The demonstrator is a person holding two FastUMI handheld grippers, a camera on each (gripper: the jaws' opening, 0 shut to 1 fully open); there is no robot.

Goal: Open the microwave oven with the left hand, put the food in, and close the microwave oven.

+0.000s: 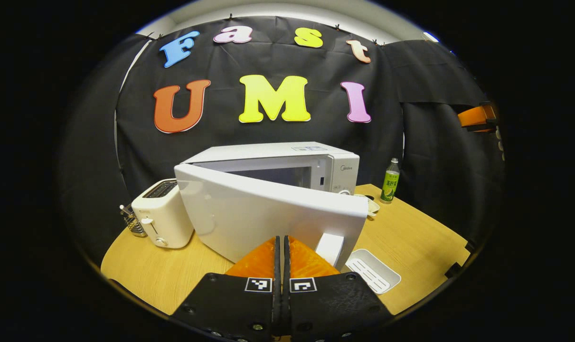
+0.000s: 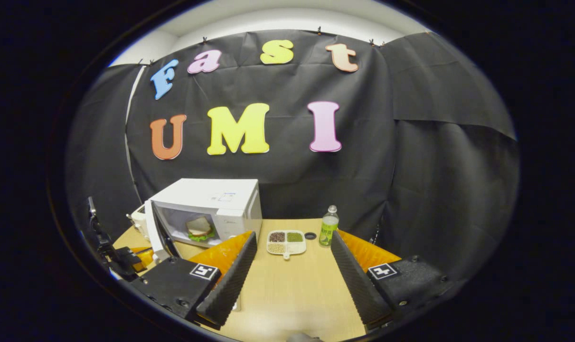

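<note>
We see our left gripper (image 1: 281, 247) pressed together just before the microwave (image 1: 287, 171) door (image 1: 268, 218) — the right gripper (image 2: 289, 259) is spread apart, the sandwich (image 2: 199, 228) inside.

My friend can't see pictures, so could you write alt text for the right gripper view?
A white microwave stands on a wooden table with its door open and a sandwich inside. In the foreground, the right tongs are spread wide open and empty. Beyond them sit a divided dish of grains and a green bottle.
</note>
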